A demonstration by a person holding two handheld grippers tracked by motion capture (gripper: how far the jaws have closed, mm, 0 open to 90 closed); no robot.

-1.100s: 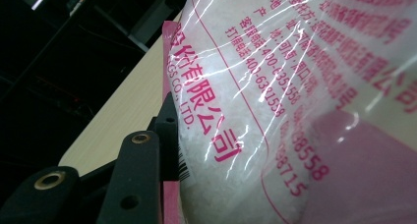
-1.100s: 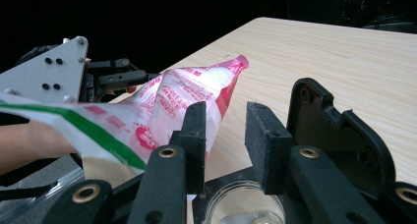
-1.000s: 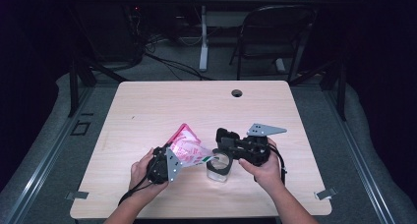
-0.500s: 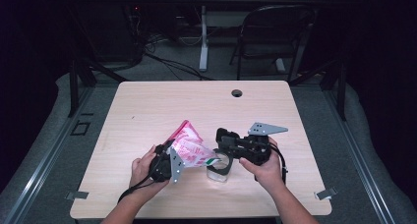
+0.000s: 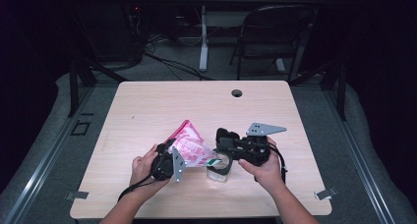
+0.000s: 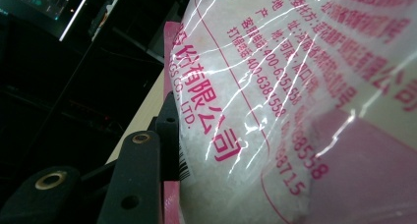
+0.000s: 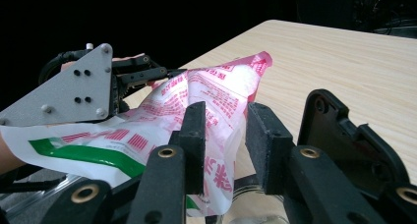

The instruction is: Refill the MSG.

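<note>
On the pale wooden table (image 5: 147,111), near its front edge, a clear plastic bag printed in pink (image 5: 189,148) tilts over a small clear glass jar (image 5: 218,169). The left gripper (image 5: 167,162) clamps the bag's body; the right gripper (image 7: 223,135) pinches its lower corner above the jar. Pouring well likely means keeping that corner centred over the mouth, tilting slowly.

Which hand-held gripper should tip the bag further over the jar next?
Left, probably. The left hand-held gripper already clamps the bag, whose mouth hangs over the jar. The right hand-held gripper is at the jar.
</note>
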